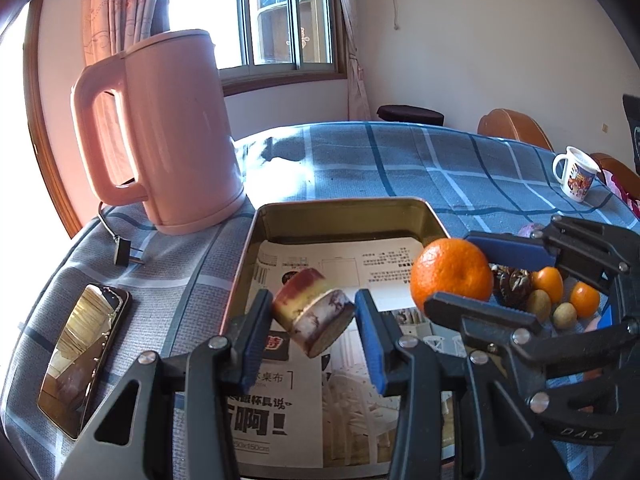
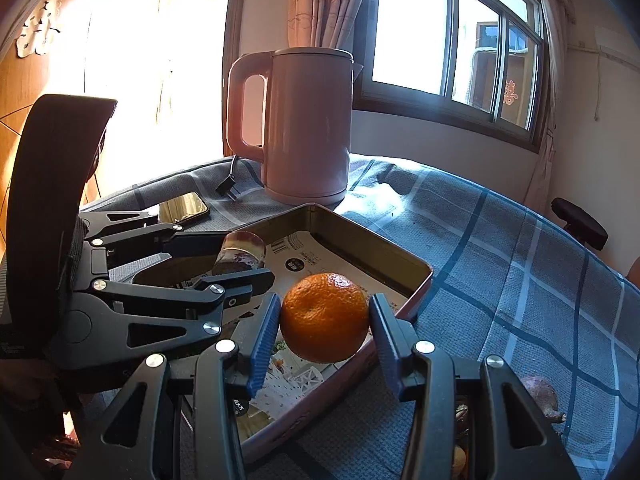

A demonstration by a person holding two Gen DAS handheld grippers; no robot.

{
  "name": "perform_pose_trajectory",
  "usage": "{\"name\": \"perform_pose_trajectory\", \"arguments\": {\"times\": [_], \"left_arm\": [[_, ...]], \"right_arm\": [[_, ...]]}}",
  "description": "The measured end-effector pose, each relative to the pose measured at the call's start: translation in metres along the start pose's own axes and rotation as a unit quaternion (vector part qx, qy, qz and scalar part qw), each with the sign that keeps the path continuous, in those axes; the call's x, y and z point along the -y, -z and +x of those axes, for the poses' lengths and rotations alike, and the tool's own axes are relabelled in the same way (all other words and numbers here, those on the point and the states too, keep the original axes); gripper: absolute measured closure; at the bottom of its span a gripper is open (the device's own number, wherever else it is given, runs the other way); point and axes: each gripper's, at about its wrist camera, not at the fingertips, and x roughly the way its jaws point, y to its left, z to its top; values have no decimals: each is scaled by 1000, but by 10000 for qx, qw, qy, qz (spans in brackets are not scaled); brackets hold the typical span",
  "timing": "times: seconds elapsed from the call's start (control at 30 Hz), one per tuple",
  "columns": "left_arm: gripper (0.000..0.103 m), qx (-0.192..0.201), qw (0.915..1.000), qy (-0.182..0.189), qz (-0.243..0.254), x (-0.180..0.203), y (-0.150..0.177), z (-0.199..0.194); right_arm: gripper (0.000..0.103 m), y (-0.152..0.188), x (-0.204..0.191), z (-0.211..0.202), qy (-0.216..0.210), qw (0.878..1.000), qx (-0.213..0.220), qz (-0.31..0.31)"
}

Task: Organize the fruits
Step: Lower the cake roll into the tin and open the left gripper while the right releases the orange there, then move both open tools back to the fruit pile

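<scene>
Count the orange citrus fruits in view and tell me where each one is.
3. A large orange is held in the right claw above the tin tray; two small oranges lie on the tablecloth beside it. Others may be hidden.

White walls (image 1: 460, 60), sunlit sliding window (image 1: 280, 20), pink floral curtains (image 1: 120, 4), blue plaid tablecloth (image 1: 400, 160), wooden chairs (image 1: 516, 128).

Bright window (image 1: 276, 16) glare, fisheye-warped edges
</scene>
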Motion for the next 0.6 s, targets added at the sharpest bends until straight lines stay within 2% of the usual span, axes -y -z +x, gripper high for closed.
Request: {"name": "perform_pose_trajectory", "arguments": {"times": [0.3,0.37,0.4,0.47,0.6], "left_arm": [[57,-53,9999,-158,11,1,0,2],[51,-22,9998,-205,29,2,0,1],[49,29,9997,-244,36,2,1,0],[33,224,9994,-271,36,3,1,-8],[29,592,9982,-46,-65,10,1,-23]], "right_arm": [[54,3,-1,9,-47,9998,-176,35],[53,4,-2,7,25,9999,-154,21],[49,4,-1,5,112,9999,-122,18],[40,7,3,-4,276,9996,-37,33],[40,19,30,-41,591,9973,259,350]]}}
